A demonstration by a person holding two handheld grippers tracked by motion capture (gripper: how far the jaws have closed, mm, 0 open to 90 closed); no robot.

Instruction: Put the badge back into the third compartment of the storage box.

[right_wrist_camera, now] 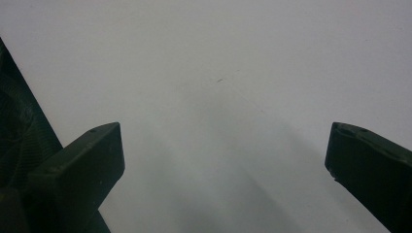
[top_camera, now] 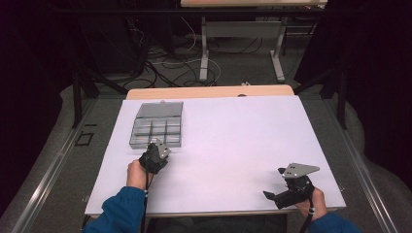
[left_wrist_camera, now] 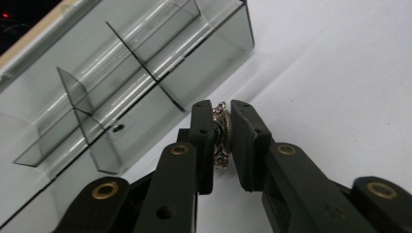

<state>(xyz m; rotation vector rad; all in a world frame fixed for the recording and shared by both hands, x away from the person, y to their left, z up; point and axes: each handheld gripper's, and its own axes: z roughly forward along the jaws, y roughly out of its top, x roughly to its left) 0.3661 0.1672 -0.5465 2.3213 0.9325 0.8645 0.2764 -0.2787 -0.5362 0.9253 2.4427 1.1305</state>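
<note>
Between left claw [left_wrist_camera: 222,141] pads: ring [left_wrist_camera: 221,137].

small jewelled metal ring [left_wrist_camera: 222,136], on edge, just beside clear divided box [left_wrist_camera: 111,92].

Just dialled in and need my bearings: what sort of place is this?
Probably a lab or recording workspace: a white-topped table ringed by dark curtains, loose cables on the floor behind, and a clear compartment box set out.

Your divided box [top_camera: 156,130] sits on the surface [top_camera: 233,141] at its far left, lid lying behind it. Your left claw [left_wrist_camera: 222,141] is just before the box's near edge, with a small ring [left_wrist_camera: 221,137] between its jaws. Your right claw [top_camera: 272,196] rests well apart, at the near right corner.
</note>
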